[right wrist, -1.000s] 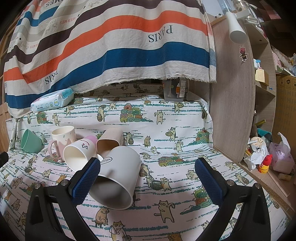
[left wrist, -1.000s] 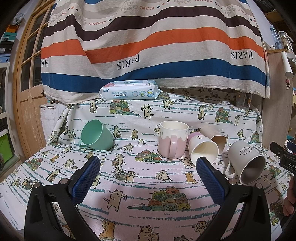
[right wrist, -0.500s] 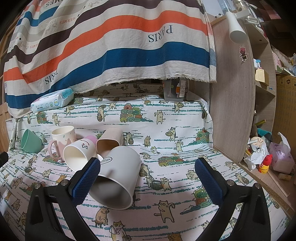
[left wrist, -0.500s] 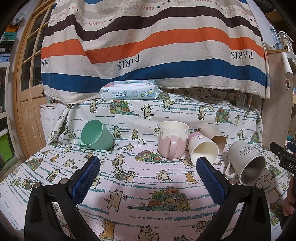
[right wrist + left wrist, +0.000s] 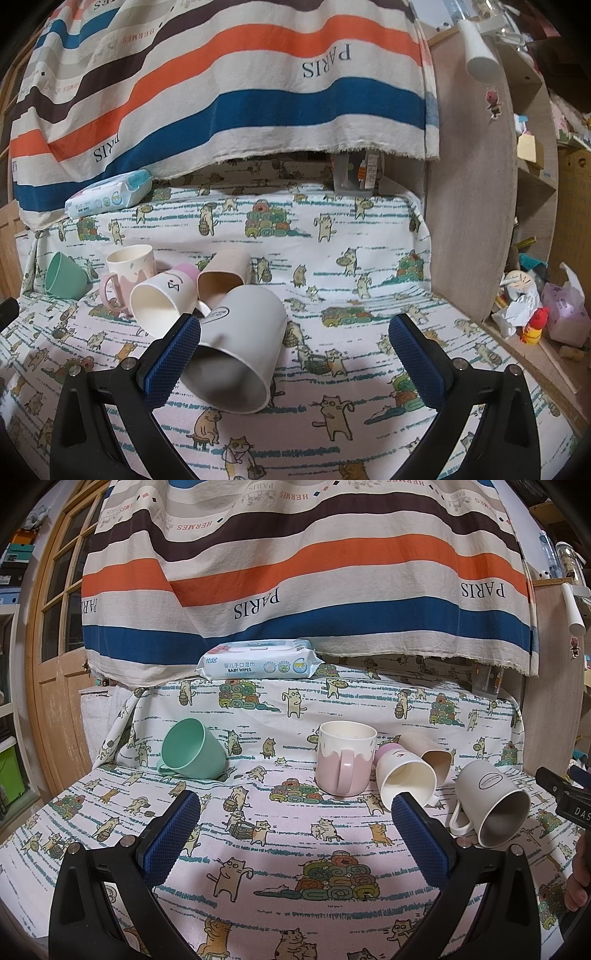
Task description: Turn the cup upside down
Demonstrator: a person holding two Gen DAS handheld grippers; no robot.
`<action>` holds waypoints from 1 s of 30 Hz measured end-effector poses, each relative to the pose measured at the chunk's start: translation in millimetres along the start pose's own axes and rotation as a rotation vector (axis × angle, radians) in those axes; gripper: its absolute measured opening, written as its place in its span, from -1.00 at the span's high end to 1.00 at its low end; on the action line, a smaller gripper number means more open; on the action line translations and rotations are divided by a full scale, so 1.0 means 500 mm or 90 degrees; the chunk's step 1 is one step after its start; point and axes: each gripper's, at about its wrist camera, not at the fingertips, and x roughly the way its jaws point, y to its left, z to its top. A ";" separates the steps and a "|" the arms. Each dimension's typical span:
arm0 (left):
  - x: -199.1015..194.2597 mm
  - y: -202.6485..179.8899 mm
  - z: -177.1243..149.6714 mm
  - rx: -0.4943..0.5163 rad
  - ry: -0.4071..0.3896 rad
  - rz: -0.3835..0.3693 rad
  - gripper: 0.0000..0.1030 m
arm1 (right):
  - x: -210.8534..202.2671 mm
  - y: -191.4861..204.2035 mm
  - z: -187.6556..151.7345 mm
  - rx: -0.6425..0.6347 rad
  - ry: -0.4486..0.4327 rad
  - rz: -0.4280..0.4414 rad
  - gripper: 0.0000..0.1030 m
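Observation:
Several cups sit on a cat-print cloth. A green cup (image 5: pixel 192 750) lies on its side at the left. A pink-and-cream mug (image 5: pixel 345 762) stands upright in the middle. Beside it a white cup (image 5: pixel 406 780), a tan cup (image 5: pixel 430 755) and a grey-white mug (image 5: pixel 491 806) lie on their sides. My left gripper (image 5: pixel 295 834) is open and empty, short of the cups. My right gripper (image 5: pixel 293 354) is open and empty; the grey-white mug (image 5: pixel 240 343) lies just inside its left finger. The white cup (image 5: pixel 160 299), tan cup (image 5: pixel 221 277), pink mug (image 5: pixel 127 273) and green cup (image 5: pixel 62 277) lie further left.
A pack of baby wipes (image 5: pixel 258 662) rests on the raised back ledge under a striped hanging cloth (image 5: pixel 295 572). A wooden shelf unit (image 5: pixel 480 184) with clutter stands at the right. A wooden door (image 5: pixel 55 646) is at the left.

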 end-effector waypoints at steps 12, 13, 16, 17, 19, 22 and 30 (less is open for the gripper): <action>0.002 -0.003 -0.005 -0.002 0.001 0.005 -1.00 | -0.006 0.026 0.082 0.026 0.121 0.145 -0.99; 0.002 -0.003 -0.005 -0.002 0.001 0.005 -1.00 | -0.003 0.034 0.094 0.028 0.135 0.163 -0.99; 0.002 -0.003 -0.005 -0.002 0.001 0.005 -1.00 | 0.016 0.056 0.131 0.045 0.178 0.203 -0.99; 0.002 -0.003 -0.005 -0.002 0.001 0.005 -1.00 | 0.025 0.064 0.142 0.053 0.196 0.216 -0.99; 0.002 -0.003 -0.005 -0.003 0.002 0.007 -1.00 | 0.053 0.086 0.163 0.065 0.248 0.240 -0.98; 0.001 0.001 -0.006 -0.005 0.002 0.010 -1.00 | 0.097 0.133 0.184 0.063 0.298 0.259 -0.91; 0.002 0.005 0.000 -0.008 0.002 0.014 -1.00 | 0.272 0.248 0.194 0.057 0.404 0.257 -0.79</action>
